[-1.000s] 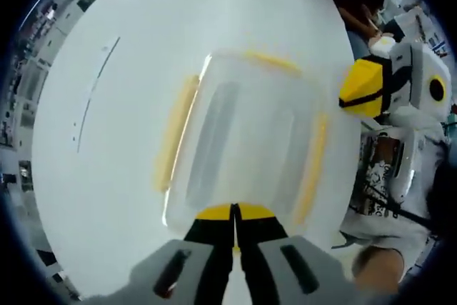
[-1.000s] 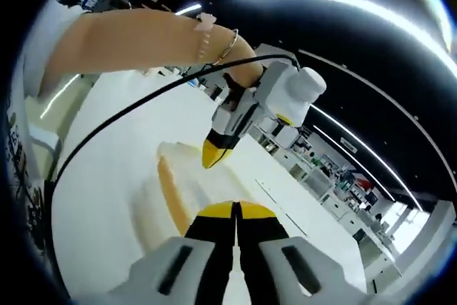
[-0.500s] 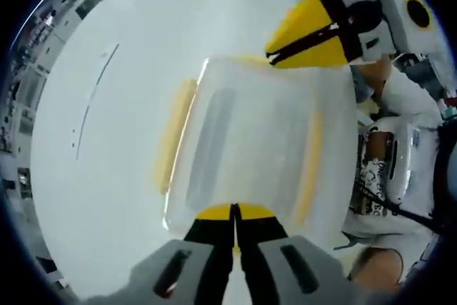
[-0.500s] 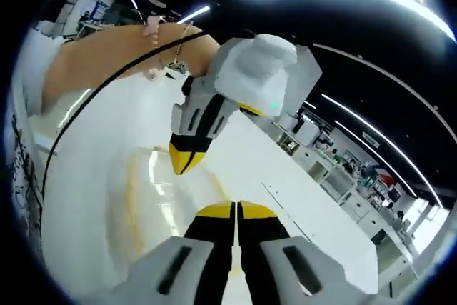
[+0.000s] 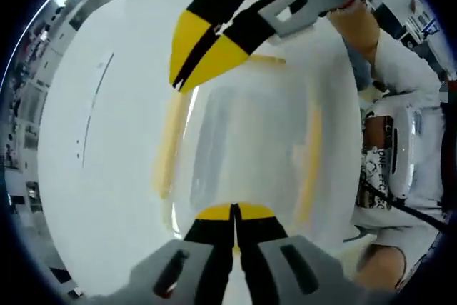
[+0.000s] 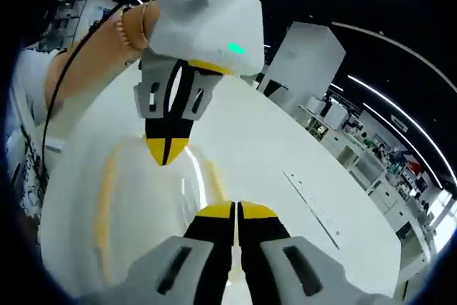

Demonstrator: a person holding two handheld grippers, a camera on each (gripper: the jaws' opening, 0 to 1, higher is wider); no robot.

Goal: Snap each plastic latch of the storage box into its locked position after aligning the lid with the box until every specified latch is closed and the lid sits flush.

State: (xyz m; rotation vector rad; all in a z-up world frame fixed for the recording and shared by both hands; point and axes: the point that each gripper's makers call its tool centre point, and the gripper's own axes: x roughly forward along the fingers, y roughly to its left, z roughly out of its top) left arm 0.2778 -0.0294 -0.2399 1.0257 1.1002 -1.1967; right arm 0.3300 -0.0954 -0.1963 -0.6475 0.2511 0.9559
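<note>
Both grippers, left (image 5: 234,213) and right (image 6: 235,212), pressed together over box (image 5: 250,148) centred on white table (image 5: 107,141); risk: 12 o'clock tip skids off lid, latch (image 5: 170,144) stays unlocked.

My views are bright; ceiling strip lights (image 6: 400,101) glare on the white table (image 5: 114,148); edges bend, the box lid (image 5: 250,148) looks soft.

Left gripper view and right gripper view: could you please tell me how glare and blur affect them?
Left gripper view: the clear box lid is soft and washed out against the bright white table. Right gripper view: ceiling lights flare, and a glare streak crosses the lid.
</note>
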